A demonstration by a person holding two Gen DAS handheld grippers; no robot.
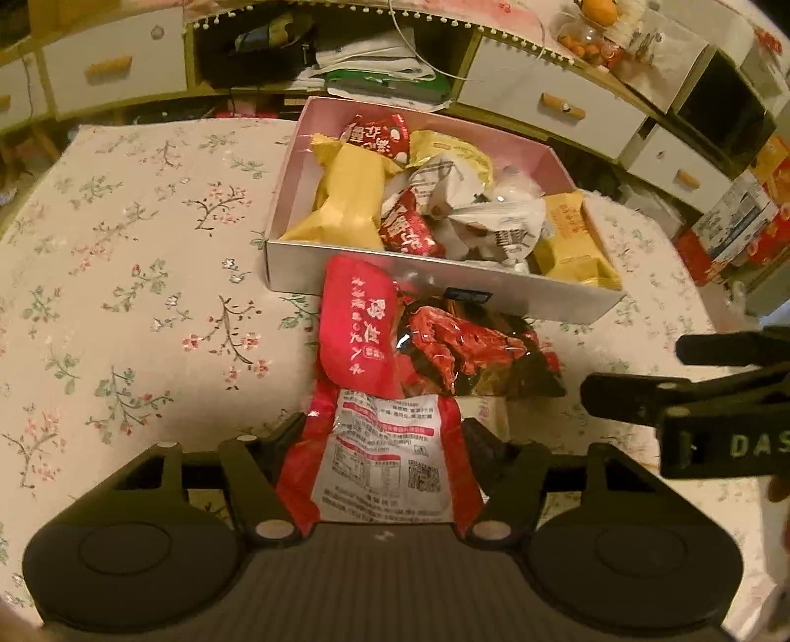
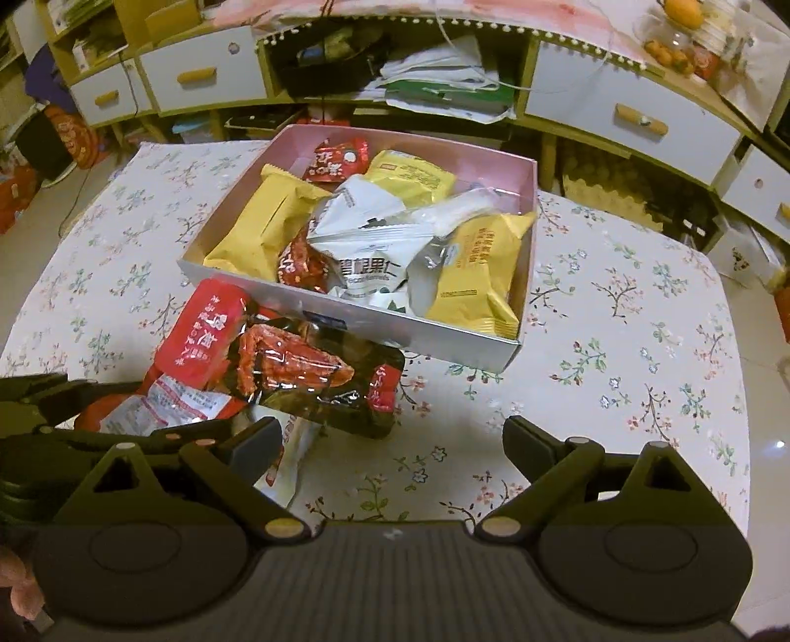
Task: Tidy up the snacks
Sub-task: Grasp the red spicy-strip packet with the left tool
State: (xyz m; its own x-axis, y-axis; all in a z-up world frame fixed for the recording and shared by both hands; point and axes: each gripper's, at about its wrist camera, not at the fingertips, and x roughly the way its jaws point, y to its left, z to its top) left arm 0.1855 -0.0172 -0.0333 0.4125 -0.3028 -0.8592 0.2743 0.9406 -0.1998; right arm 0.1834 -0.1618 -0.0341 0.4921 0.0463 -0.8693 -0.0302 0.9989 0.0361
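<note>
Left wrist: gripper [image 1: 380, 434] astride red packet [image 1: 385, 459].

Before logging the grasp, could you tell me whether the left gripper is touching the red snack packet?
Touching: the left wrist view shows the left gripper's fingers pressed against both edges of the red snack packet.

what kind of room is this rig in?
Likely a home living room: a low table under a floral tablecloth, a cabinet with white drawers behind it, and a fruit dish on top.
</note>
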